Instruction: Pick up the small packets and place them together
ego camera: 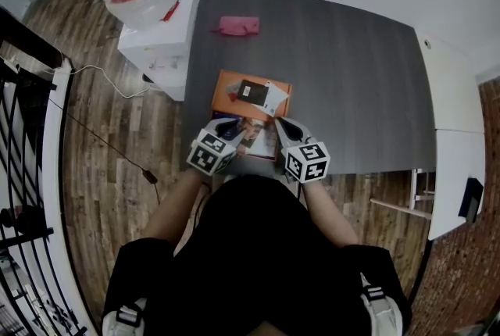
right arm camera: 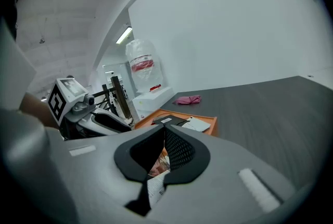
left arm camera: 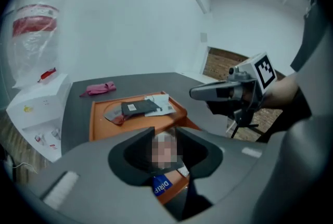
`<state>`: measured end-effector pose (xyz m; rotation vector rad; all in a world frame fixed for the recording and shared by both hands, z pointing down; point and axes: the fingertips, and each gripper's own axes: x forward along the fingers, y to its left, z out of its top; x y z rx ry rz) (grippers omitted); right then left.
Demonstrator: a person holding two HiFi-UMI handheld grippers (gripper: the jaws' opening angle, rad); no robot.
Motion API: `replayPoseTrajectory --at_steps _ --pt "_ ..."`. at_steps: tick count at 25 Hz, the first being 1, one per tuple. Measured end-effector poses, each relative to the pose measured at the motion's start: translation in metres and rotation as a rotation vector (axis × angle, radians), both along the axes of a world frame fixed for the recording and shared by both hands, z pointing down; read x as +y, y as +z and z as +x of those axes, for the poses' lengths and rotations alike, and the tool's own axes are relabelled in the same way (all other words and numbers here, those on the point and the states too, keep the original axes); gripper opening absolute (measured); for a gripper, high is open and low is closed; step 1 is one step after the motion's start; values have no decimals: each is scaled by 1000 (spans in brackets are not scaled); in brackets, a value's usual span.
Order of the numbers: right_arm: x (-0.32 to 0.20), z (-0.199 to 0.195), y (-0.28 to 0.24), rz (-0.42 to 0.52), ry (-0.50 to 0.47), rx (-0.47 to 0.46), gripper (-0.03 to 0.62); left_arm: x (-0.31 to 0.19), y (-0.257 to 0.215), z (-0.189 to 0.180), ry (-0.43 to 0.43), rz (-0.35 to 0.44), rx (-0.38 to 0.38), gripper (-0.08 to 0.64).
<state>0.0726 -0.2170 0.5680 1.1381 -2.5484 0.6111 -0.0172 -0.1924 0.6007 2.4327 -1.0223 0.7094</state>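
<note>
- Your right gripper (right arm camera: 164, 137) has its jaws closed together on a small printed packet (ego camera: 258, 137) with a blue label; its picture and white paper show just below the jaw tips in the right gripper view.
- Your left gripper (left arm camera: 165, 134) has its jaws partly apart; the same packet stands in the gap, and the pads do not look pressed onto it.
- Both grippers converge on that packet, one from each side, at the near end of the shallow orange tray (ego camera: 225, 84); the tray's near edge shows just under the packet in the left gripper view.
- Farther back in the tray lies a flat black packet (ego camera: 251, 91) with a white label; a white packet (ego camera: 273, 98) touches it on the right; a reddish-grey packet (left arm camera: 115, 116) peeks out from under the black one.
- The tray sits on the dark grey counter (ego camera: 351, 76), close to your edge; a crumpled pink cloth (ego camera: 238, 26) lies near the far edge, well apart from the tray.
- A white water dispenser (ego camera: 160, 45) carrying a clear bottle stands against the counter's left end.
</note>
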Motion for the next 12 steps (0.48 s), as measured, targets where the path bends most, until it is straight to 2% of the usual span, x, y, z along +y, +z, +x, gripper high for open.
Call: replayPoseTrajectory --at_steps 4,7,8,10,12 --pt "4 6 2 -7 14 -2 5 10 20 10 40 -67 -83 121" --pt "7 16 4 -14 40 -3 5 10 39 20 83 -88 -145 130" --pt "8 19 5 -16 48 -4 3 10 47 22 92 -103 -172 147" --pt "10 23 6 -19 61 -6 3 12 62 25 103 -162 -226 238" --pt "13 27 6 -22 70 -9 3 13 73 27 110 -205 -261 270"
